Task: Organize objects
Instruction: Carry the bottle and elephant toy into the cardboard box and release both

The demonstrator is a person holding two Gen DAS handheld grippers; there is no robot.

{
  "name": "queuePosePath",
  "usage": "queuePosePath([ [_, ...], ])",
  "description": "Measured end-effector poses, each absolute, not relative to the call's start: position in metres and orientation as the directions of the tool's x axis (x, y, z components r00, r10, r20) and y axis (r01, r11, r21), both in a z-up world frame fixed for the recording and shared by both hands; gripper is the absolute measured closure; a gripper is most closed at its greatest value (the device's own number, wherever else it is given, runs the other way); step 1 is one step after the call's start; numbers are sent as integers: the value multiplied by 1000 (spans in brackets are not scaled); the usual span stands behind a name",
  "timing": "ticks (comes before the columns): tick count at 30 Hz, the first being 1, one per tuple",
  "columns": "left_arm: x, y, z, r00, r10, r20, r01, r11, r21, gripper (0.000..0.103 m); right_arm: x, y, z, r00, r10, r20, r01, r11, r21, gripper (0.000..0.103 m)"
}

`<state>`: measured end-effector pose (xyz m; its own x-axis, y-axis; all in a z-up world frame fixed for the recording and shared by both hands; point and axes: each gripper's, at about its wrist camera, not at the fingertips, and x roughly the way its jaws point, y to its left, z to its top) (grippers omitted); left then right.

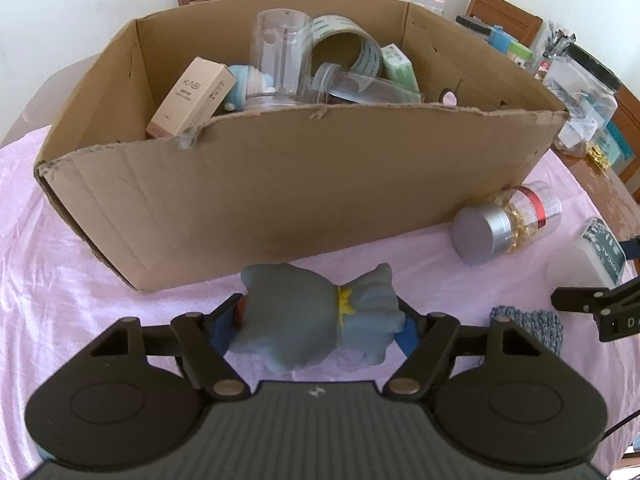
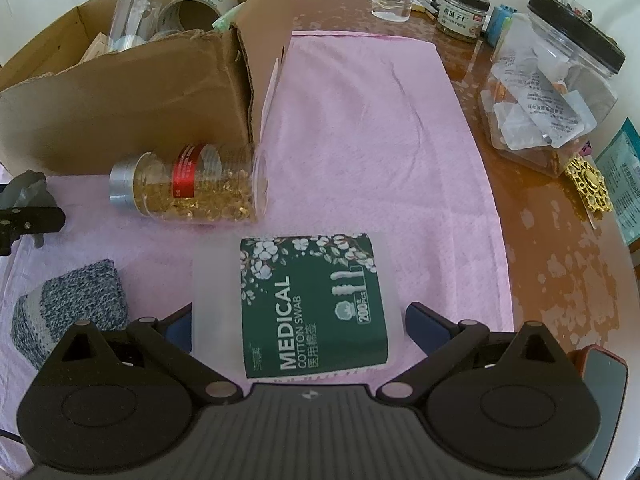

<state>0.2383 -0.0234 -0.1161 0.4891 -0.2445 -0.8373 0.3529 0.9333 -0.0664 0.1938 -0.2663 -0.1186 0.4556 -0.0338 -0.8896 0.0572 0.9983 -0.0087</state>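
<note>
**Sorting small household items on a pink-covered table beside a cardboard box**

Covering most of the wooden table [image 2: 532, 216] is a pink cloth [image 2: 360, 120]. On it stands a large open cardboard box [image 1: 280, 192], already holding several things: clear plastic cups, a wide roll of printed tape, a pink carton leaning in one corner, a green packet and a small blue figure.

In front of the box, on the cloth, a clear jar of golden capsules [image 2: 192, 184] lies on its side, its silver lid pointing away from the box corner. Near it sits a folded blue-and-white knitted cloth [image 2: 72, 304].

A frosted plastic box labelled "Medical Cotton Swab" [image 2: 312, 304] lies flat on the cloth between the fingers of the right gripper [image 2: 296, 320]. Its jaws stand wide, with a clear gap on the right side between pad and box; on the left side, contact cannot be judged.

The left gripper [image 1: 320, 324] has its jaws partly closed around a grey soft-rubber toy figure with a yellow collar [image 1: 316, 312]. Both blue pads meet the toy's sides, just in front of the box wall.

Past the cloth, a large clear jar with a black lid [image 2: 552, 92] stands on the bare table.
</note>
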Motion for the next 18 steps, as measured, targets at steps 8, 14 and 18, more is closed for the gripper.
queuePosePath([
  [8, 235, -21, -116, 469, -247, -848, 374, 925, -63, 29, 194, -261, -111, 451, -34, -892, 39, 999, -18, 16],
  [14, 232, -19, -112, 450, -262, -854, 396, 915, -72, 29, 193, -257, -104, 446, -21, -895, 14, 1000, -16, 17],
  [18, 229, -16, -104, 438, -280, -854, 423, 903, -79, 30, 191, -256, -93, 440, 2, -898, -4, 1000, 1, 17],
])
